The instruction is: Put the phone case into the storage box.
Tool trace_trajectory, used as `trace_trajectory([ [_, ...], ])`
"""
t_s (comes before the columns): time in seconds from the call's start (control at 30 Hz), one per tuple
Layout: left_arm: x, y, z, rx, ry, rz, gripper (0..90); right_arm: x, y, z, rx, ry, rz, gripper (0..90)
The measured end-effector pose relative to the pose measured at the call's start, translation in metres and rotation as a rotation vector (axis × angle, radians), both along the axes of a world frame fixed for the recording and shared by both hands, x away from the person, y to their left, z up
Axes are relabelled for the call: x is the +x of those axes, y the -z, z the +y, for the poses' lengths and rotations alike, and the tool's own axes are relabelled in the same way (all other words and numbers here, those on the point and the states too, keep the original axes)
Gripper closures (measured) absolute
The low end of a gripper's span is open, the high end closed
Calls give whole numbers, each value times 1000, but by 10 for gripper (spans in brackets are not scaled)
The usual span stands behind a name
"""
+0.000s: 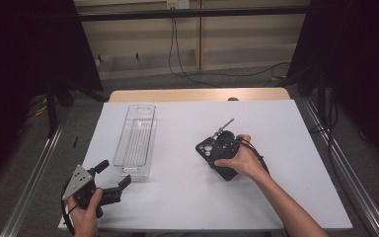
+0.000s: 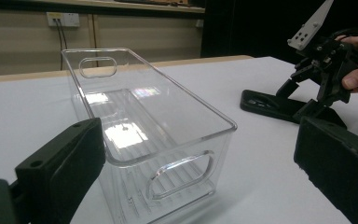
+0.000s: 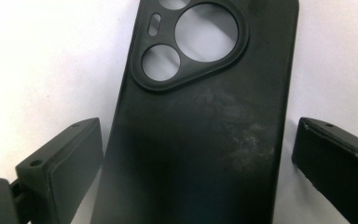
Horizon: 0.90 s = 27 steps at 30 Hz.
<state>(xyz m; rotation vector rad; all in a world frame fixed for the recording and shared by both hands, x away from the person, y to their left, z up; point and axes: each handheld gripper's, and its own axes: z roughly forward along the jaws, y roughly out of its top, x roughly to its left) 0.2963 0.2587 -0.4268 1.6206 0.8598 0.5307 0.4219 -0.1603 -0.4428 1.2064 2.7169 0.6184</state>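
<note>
Phone case [image 3: 200,126] lies flat between the spread fingers [image 3: 60,163] of the right gripper [image 3: 198,172], untouched. Lower both fingers evenly past its long edges, then close squarely. Left gripper [image 1: 109,178] hovers wide open near the clear bin [image 1: 137,140].

The high view looks forward and down over the whole white counter [image 1: 192,197]. The left gripper view sits low, close to the clear plastic bin [image 2: 140,126], sharing it. The right gripper view hovers just above the matte black phone case [image 3: 205,140], at the high view's centre.
</note>
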Motion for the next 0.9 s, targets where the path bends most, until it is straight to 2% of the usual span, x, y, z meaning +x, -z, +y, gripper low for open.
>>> trace_trajectory([
  [0.13,0,0,0,2,1,-2,21,-1,1,2,-19,-1,-12,15],
  [0.23,0,0,1,6,2,-3,21,-2,0,0,-8,11,-21,51],
  [0.63,0,0,-1,7,5,0,21,-4,1,1,-21,3,-37,54],
  [0.77,0,0,-1,8,6,-1,21,-7,2,1,-17,29,-53,56],
  [0.9,0,0,-1,7,7,-1,21,-6,1,3,-36,45,-36,67],
])
